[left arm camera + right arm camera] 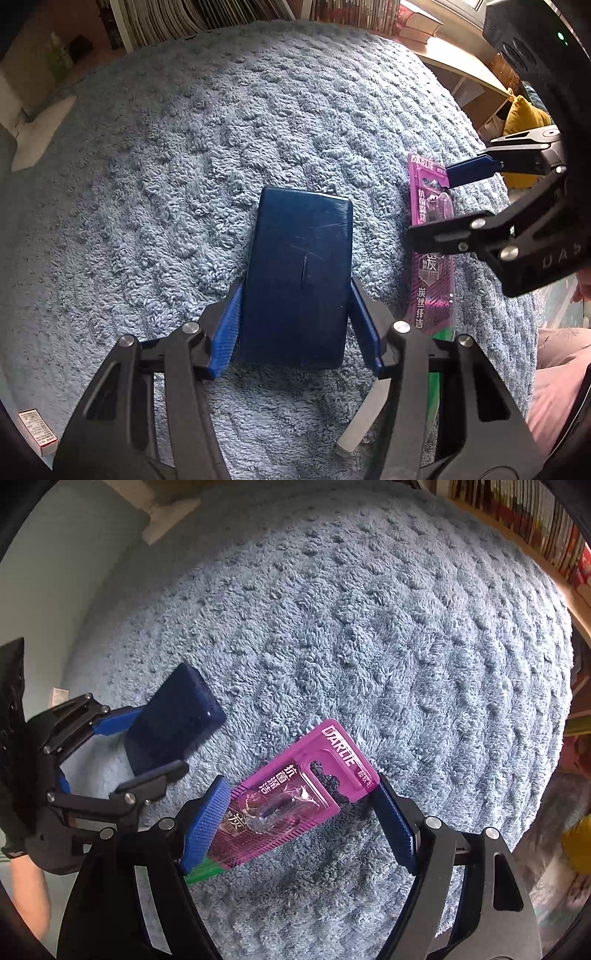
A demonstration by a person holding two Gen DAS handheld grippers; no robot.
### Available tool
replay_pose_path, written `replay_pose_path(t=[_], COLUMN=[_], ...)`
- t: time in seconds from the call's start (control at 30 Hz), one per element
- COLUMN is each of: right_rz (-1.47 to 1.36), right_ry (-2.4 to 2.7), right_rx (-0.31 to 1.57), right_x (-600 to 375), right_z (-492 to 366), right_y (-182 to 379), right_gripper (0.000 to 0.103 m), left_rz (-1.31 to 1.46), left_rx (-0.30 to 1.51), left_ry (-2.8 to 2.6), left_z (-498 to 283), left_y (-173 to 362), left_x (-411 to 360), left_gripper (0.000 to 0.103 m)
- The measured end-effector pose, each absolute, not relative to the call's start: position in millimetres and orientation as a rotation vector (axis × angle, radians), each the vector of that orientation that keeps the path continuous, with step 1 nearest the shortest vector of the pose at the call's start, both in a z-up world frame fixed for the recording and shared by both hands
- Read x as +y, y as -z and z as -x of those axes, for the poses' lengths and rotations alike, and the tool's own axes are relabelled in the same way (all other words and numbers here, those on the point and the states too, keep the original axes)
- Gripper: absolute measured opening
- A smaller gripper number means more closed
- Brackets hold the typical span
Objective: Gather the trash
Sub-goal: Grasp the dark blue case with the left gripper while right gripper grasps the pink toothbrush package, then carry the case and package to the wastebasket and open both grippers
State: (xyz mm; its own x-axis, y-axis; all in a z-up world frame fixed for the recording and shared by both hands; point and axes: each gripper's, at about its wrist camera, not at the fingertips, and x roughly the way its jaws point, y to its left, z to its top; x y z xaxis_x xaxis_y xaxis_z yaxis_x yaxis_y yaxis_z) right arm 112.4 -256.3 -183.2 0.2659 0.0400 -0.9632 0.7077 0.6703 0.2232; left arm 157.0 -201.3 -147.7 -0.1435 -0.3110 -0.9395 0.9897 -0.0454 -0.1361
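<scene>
A: We see two pieces of trash on the blue shaggy rug (229,122): a dark blue flat box (299,273) and a pink toothbrush package (295,794). Where does each lie with respect to our jaws?

B: The left gripper (295,321) points steeply down with the box between its two blue pads. The box's long axis runs straight away from the camera, along the line of the fingers, so the jaws span its short width. The pads sit just beside or against its long edges; we cannot tell whether they press. We would not call it a firm grip yet.

A: And the package?

B: It lies to the right of the box, near it but apart. The right gripper (303,819) stands over it with its jaws released. In the right wrist view the package runs diagonally, from lower left up to upper right, so it lies skew to the gap, not square across it. Its lower end passes beside the left pad; its top corner reaches near the right pad. Neither pad appears to squeeze it.

A: Which relation governs the coming move?

B: In our judgement, that diagonal. Each hand already has its own item, so reach is no issue. Closing now would catch the package cornerwise; we judge a small wrist roll would seat it better.
</scene>
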Motion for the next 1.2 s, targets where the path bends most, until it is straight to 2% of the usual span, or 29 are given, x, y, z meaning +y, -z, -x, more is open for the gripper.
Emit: replay_pose_path(t=[0.1,0.23,0.3,0.37,0.47,0.93,1.2], right_rz=[-0.686,-0.636,-0.638,-0.642,-0.645,-0.658,-0.612], right_ry=[0.539,0.511,0.498,0.491,0.456,0.358,0.29], right_rx=[1.247,1.253,1.247,1.225,1.207,1.101,1.03], right_x=[-248.8,-242.0,-240.5,-242.3,-246.1,-249.3,-253.0], right_z=[-121.9,-130.8,-131.2,-130.0,-126.2,-81.0,-48.7], right_y=[184.5,182.6,181.6,177.6,171.9,140.0,100.0], right_gripper=[0.076,0.055,0.051,0.041,0.036,0.034,0.033], left_rz=[-0.921,-0.944,-0.944,-0.944,-0.955,-0.932,-0.906], left_rx=[1.047,1.032,1.043,1.05,1.048,1.031,1.011], left_ry=[1.461,1.443,1.43,1.416,1.403,1.313,1.247], left_z=[-156.1,-152.3,-151.1,-150.1,-148.0,-153.3,-149.3], left_y=[147.4,146.3,145.7,144.3,141.0,105.5,77.7], left_x=[-200.5,-200.5,-202.5,-201.8,-198.1,-176.9,-161.8], left_gripper=[0.052,0.052,0.052,0.052,0.052,0.051,0.051])
